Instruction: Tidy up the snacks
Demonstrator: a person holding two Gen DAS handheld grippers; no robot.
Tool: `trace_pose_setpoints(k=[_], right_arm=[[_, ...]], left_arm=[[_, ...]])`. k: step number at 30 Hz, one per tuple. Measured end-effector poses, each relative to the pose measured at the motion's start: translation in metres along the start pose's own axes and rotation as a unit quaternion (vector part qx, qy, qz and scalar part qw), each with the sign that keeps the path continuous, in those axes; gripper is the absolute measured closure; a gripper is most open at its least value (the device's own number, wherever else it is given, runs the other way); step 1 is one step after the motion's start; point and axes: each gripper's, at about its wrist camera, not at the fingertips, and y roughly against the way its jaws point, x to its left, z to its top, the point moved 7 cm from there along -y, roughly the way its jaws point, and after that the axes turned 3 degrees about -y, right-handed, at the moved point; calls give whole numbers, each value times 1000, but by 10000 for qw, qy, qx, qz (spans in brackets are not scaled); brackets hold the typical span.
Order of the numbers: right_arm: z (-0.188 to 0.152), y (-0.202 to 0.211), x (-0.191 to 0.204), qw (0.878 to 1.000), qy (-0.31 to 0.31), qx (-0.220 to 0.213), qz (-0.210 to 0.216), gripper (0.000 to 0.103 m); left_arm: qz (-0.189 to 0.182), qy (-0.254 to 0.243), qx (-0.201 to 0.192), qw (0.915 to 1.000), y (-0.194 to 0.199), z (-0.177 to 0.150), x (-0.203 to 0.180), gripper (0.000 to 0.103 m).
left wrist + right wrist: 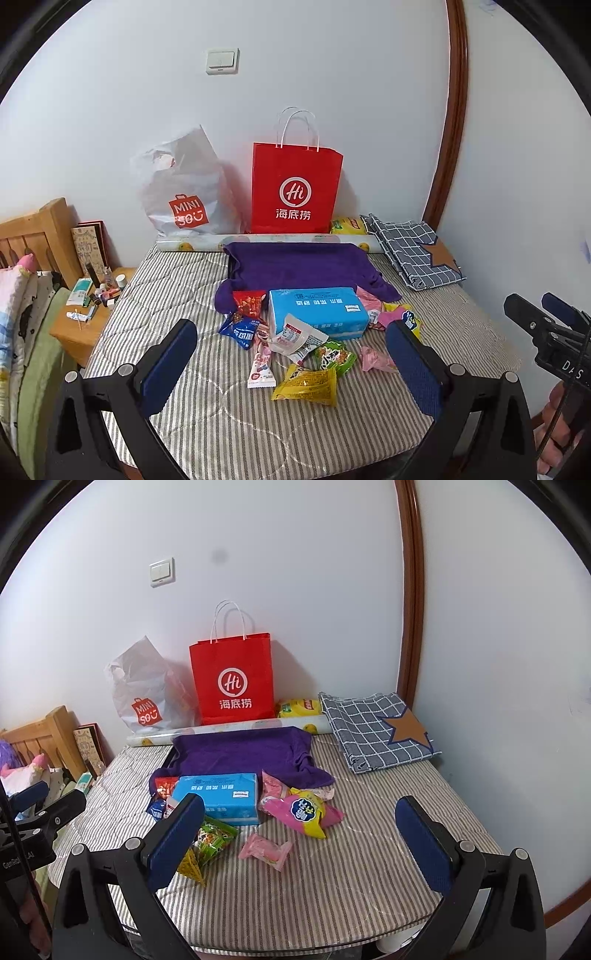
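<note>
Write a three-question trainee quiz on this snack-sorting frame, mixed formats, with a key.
1. True or false: the left gripper is shut on a snack.
2. Which lies beside the blue tissue pack? A) red paper bag B) pink-and-yellow snack bag C) checked cloth
3. Fill in: the purple towel lies ___ the tissue pack.

Key: 1 false, both grippers open, right gripper too; 2 B; 3 behind.

A loose heap of small snack packets lies mid-frame on the striped cover, around a light-blue tissue pack lying flat. A yellow packet, a green one and a pink-white stick lie nearest the lower edge. A pink-and-yellow bag lies right of the tissue pack, a small pink sweet apart below it.
</note>
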Motion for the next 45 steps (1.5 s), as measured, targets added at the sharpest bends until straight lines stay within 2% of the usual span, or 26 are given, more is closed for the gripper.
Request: trace_pose_setpoints(k=[45], right_arm=[[-2, 6, 5, 9997, -54, -187, 116, 1]], left_arm=[[-31, 196, -7, 9998, 1, -4, 9, 0]])
